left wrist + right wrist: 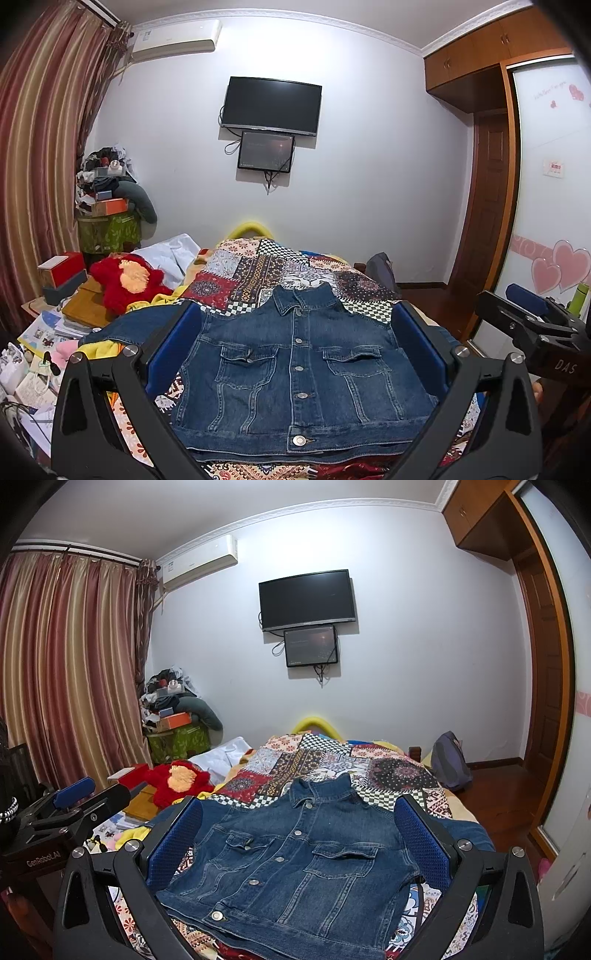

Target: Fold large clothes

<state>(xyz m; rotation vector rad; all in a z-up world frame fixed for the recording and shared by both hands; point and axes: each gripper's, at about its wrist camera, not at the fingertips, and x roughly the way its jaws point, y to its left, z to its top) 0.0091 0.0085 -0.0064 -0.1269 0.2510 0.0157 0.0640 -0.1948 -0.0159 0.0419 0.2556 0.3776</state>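
A blue denim jacket (299, 373) lies flat, front up and buttoned, on the patchwork bedspread (266, 273). Its collar points away from me and its left sleeve (129, 325) spreads out to the left. My left gripper (297, 332) is open and empty, held above the jacket's near hem with its blue pads wide apart. My right gripper (299, 823) is open and empty, also above the jacket (295, 864), whose right sleeve (461, 830) spreads to the right. Each gripper shows at the edge of the other's view: the right one (532, 317), the left one (74, 794).
A red plush toy (125, 280) and white cloth (173, 254) lie at the bed's left. A cluttered side table with boxes and papers (55, 295) stands left of the bed. A grey backpack (450, 760) sits at the far right. A TV (271, 105) hangs on the wall.
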